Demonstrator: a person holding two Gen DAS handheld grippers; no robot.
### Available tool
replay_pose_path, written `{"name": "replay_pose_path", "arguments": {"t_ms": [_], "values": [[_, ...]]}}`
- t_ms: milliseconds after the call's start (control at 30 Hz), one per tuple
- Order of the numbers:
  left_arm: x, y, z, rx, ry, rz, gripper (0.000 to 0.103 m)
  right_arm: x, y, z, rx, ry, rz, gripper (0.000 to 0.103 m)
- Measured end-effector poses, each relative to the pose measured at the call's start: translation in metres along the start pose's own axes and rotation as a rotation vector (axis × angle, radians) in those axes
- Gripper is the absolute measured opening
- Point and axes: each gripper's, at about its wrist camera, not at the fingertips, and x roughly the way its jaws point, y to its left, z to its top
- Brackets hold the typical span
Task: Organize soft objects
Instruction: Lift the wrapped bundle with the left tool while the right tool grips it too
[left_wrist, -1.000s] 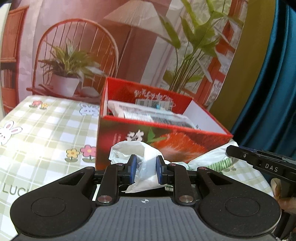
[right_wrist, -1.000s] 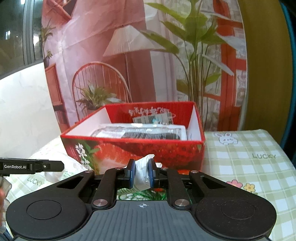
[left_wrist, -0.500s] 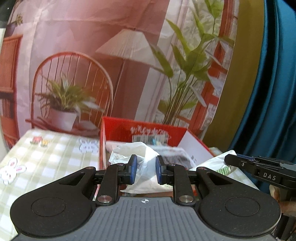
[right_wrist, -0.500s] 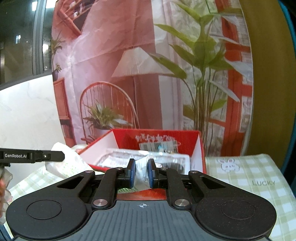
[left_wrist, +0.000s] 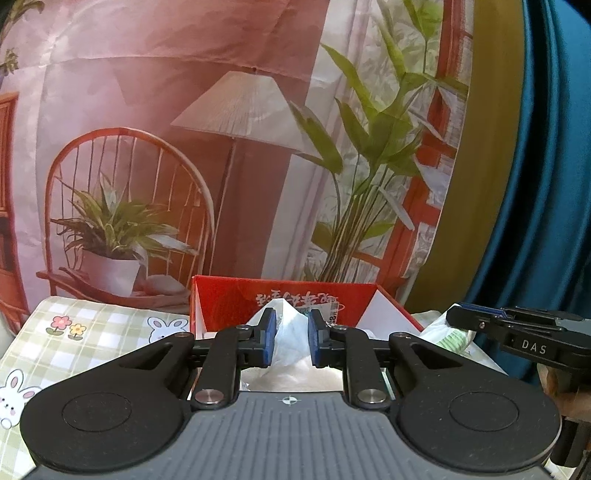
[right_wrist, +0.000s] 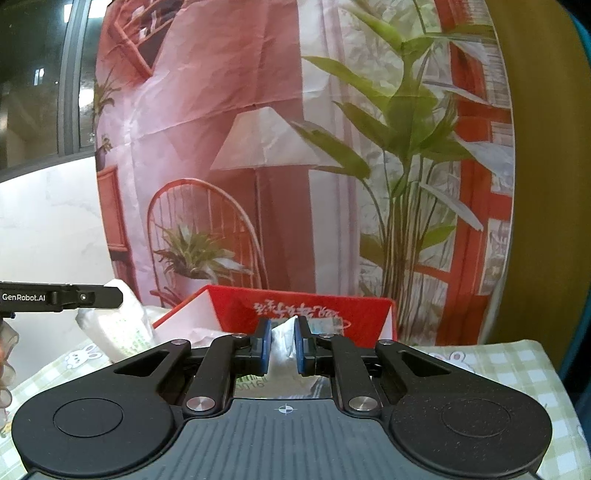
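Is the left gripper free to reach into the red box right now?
Probably not: the left gripper is shut on the white bag, which hangs between it and the red box.

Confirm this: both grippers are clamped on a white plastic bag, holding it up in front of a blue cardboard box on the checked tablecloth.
One detail is wrong: the box is red, not blue, as both wrist views show. The rest stands: the left gripper and right gripper each pinch the white plastic bag before it, above the checked tablecloth.

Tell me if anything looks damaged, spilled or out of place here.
Nothing stands out. Each hand-held gripper, left and right, pinches the white plastic bag in front of the upright red box.
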Motion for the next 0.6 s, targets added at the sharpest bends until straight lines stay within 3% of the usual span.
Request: {"name": "replay_pose_path", "arguments": {"t_ms": [367,600], "values": [[0.055,0.016,0.010,-0.026,0.069,-0.007,0.018,0.045,-0.020,0.011,0.001,0.031,-0.030,0.010],[0.083,0.024,0.026,-0.008,0.069,0.016,0.018,0.081,-0.022,0.018,-0.024,0.037,-0.051,0.010]]}}
